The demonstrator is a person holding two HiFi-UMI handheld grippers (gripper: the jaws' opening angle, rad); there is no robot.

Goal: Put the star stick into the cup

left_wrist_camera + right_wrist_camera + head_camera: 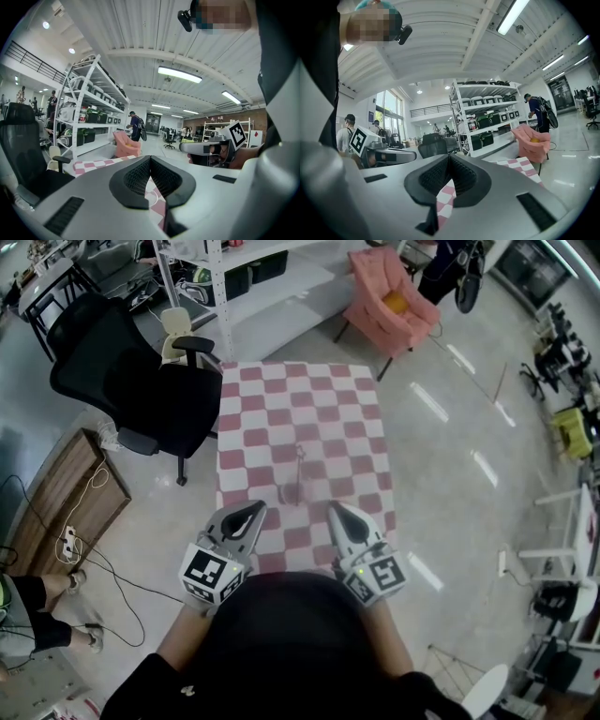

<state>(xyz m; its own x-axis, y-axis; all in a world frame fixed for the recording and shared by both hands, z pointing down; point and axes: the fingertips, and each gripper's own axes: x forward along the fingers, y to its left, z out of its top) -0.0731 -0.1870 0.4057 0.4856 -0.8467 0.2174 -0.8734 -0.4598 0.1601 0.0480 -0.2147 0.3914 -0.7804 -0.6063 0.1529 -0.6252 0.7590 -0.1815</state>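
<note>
On the red-and-white checkered table [281, 418] a thin star stick [299, 457] stands nearly upright, its lower end at a small clear cup [290, 493]; whether it is inside the cup I cannot tell. My left gripper [255, 509] hovers at the table's near edge, left of the cup, jaws shut and empty. My right gripper [334, 510] hovers right of the cup, also shut and empty. In the left gripper view the jaws [150, 161] meet, with checkered cloth below them. In the right gripper view the jaws [450, 159] are closed too.
A black office chair [131, 381] stands left of the table. A pink armchair [384, 292] sits beyond the far right corner. White shelving [216, 277] is behind. Cables and a wooden board [56, 507] lie on the floor at left.
</note>
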